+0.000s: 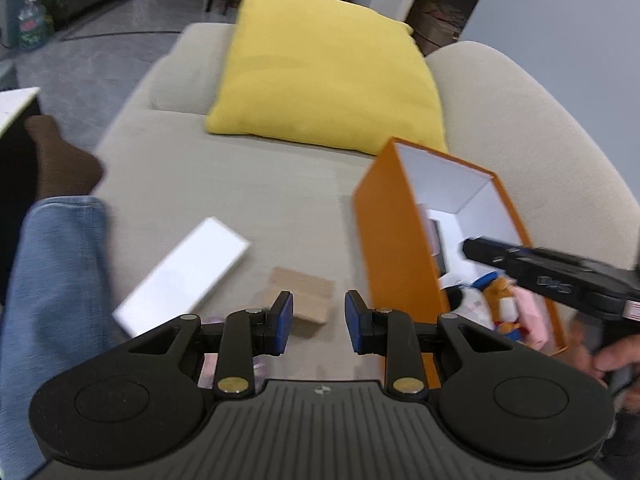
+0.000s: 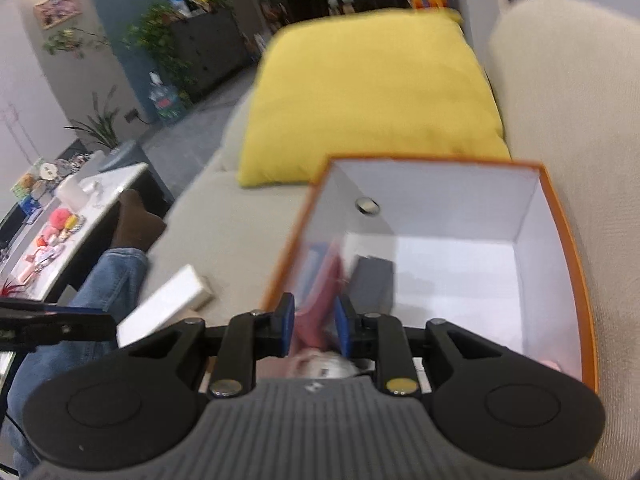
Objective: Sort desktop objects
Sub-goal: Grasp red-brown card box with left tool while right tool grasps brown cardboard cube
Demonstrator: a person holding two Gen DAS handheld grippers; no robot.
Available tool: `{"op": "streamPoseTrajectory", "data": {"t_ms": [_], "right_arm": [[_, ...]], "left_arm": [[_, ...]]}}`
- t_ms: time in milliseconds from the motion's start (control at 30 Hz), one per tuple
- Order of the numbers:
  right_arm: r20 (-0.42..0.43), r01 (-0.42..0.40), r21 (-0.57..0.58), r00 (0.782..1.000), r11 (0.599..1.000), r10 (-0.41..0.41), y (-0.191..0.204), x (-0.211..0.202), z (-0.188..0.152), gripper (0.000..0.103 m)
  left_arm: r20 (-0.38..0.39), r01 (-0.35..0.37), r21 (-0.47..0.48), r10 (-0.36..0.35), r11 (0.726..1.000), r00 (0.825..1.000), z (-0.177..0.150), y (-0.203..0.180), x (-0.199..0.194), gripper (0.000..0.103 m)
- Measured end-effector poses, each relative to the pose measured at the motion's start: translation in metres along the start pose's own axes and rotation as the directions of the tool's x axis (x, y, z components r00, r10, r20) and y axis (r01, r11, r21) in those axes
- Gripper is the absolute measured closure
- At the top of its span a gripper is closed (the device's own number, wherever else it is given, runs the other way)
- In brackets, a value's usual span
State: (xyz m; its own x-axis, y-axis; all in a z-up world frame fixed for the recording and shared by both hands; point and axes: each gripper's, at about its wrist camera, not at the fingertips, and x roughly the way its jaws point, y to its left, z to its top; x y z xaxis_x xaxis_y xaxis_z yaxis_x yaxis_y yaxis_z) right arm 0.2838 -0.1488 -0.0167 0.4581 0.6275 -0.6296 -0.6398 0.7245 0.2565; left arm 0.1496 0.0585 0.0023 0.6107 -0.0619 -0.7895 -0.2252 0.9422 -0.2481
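Two grippers here, one orange box, one yellow cushion, all on a beige sofa [image 1: 224,176].

Left gripper [image 1: 319,322]: jaws part open w/ nothing between the blue pads, just hanging over the seat. Right under/ahead of it there's 1 small tan block [image 1: 308,296] lying flat, and 1 white flat box [image 1: 184,276] to its left, near a denim-covered leg [image 1: 52,280]. Neither is touched.

Right gripper [image 2: 315,326]: sits over the near end of the orange box [image 1: 392,240], jaws a narrow gap apart. Something pinkish-red [image 2: 320,300] shows in the gap but it's blurry, can't tell if the pads actually pinch it or it's just lying in the box behind them.

Inside the box (white lining) I count 1 dark grey boxy item [image 2: 372,284] plus a pile of small colourful toys/soft stuff [image 1: 504,308] at the near end, too smeared to count properly. 1 round metal disc [image 2: 367,205] on the far inner wall.

Yellow cushion [image 1: 320,68] leans at the far end of the sofa, just behind the box.
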Motion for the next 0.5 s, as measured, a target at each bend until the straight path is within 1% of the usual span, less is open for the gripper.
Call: {"op": "streamPoseTrajectory", "data": {"t_ms": [67,133,233,267,300,333,400,500], "right_arm": [[0.039,-0.025,-0.040,0.999,0.999,0.027,0.019,-0.011,-0.006,0.076],[0.037,-0.059,-0.086,0.997,0.995,0.062,0.039,-0.013,-0.010,0.074],[-0.007,-0.097,-0.179,0.995,0.979,0.097,0.070,-0.004,-0.019,0.072],[-0.025,-0.100,-0.215,0.995,0.971,0.097,0.080,0.001,-0.023,0.072],[-0.044,-0.095,-0.241,0.995,0.966,0.087,0.087,0.007,-0.026,0.072],[-0.064,-0.087,-0.262,0.995,0.961,0.073,0.095,0.013,-0.029,0.072],[-0.102,-0.096,-0.285,0.992,0.954,0.070,0.104,0.024,-0.035,0.072],[-0.140,-0.098,-0.311,0.989,0.945,0.056,0.111,0.038,-0.043,0.072]], "left_arm": [[-0.007,-0.027,0.006,0.027,1.000,1.000,-0.007,0.009,-0.005,0.071],[-0.029,-0.053,0.015,0.053,0.998,0.998,-0.014,0.017,-0.005,0.066],[-0.086,-0.096,0.019,0.097,0.995,0.992,-0.024,0.027,0.004,0.062],[-0.102,-0.101,0.017,0.102,0.995,0.990,-0.027,0.031,0.006,0.059],[-0.119,-0.103,0.013,0.104,0.995,0.987,-0.031,0.034,0.010,0.049],[-0.131,-0.104,0.014,0.105,0.995,0.986,-0.034,0.036,0.013,0.047],[-0.151,-0.117,0.021,0.119,0.993,0.981,-0.041,0.038,0.021,0.047],[-0.172,-0.141,0.062,0.150,0.988,0.974,-0.049,0.037,0.038,0.045]]}}
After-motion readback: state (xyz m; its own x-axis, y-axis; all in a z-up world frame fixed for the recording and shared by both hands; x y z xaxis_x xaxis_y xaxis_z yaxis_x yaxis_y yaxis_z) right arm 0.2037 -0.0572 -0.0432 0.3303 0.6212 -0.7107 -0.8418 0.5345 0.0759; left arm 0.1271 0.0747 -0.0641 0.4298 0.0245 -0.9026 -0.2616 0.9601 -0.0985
